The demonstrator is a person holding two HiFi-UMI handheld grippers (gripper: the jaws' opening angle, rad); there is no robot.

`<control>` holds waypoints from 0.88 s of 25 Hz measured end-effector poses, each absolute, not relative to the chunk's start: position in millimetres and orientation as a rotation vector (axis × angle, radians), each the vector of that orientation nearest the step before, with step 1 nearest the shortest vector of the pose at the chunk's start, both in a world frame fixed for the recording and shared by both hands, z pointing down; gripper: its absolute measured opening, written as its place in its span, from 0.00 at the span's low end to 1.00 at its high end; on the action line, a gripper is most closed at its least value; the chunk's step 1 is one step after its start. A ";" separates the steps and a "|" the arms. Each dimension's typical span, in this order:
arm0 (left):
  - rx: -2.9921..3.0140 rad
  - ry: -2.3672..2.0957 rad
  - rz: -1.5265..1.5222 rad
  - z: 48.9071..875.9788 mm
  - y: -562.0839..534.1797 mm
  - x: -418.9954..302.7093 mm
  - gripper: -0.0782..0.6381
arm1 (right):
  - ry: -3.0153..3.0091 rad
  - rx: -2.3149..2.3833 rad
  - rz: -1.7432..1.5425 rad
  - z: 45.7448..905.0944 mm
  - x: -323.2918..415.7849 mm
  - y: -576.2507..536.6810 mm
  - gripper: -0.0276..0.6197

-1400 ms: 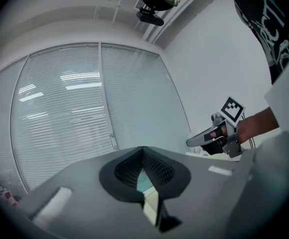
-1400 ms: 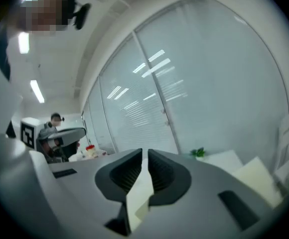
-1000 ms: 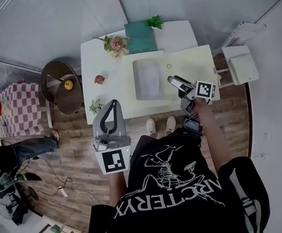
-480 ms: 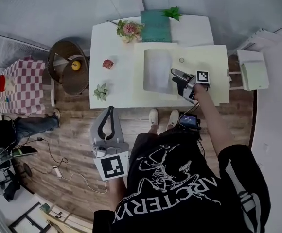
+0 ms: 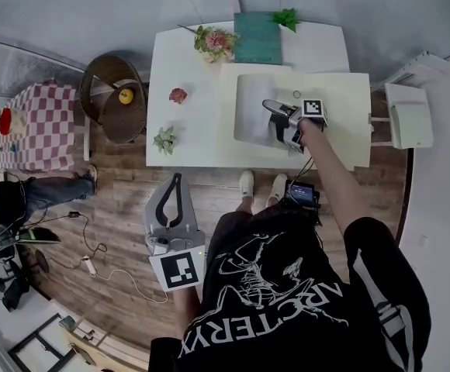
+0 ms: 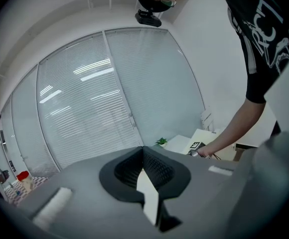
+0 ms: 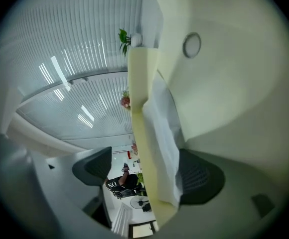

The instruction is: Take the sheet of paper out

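Observation:
In the head view a pale cream folder [image 5: 330,122] with a round snap [image 5: 297,94] lies on the white table [image 5: 186,130]. A white sheet of paper [image 5: 252,111] rests on its left half. My right gripper [image 5: 276,119] reaches over the sheet's right edge. In the right gripper view the jaws stand open [image 7: 147,176], straddling the folder's cream edge [image 7: 139,113], with the sheet [image 7: 164,133] lying against the right-hand pad [image 7: 200,176]. My left gripper [image 5: 176,183] hangs low over the floor, away from the table, its jaws shut and empty [image 6: 145,169].
At the table's far edge are a teal book [image 5: 257,37], flowers [image 5: 216,41] and a small green plant [image 5: 287,18]. A pink object [image 5: 178,95] and a succulent [image 5: 164,139] sit on the left part. A wicker chair [image 5: 116,107] stands left, a white stand [image 5: 411,122] right.
My right gripper has moved left across the folder to the sheet's right edge. The left gripper has stayed low and shut.

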State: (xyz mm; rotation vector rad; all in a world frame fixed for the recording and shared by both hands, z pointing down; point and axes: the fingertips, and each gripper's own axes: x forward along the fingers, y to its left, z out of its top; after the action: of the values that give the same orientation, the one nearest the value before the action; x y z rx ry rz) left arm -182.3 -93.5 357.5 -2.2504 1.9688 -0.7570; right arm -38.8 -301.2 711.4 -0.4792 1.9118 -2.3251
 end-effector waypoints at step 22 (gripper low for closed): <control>-2.439 1.754 -0.585 364.4 -138.5 -152.3 0.13 | 2.270 -0.738 -2.049 646.6 34.6 -273.8 0.06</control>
State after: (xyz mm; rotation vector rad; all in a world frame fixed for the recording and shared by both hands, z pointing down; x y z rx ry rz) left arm -152.3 -138.5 364.4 -2.4385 1.7537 -0.5851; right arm 34.6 -273.8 646.6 -0.7379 2.2702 -2.0494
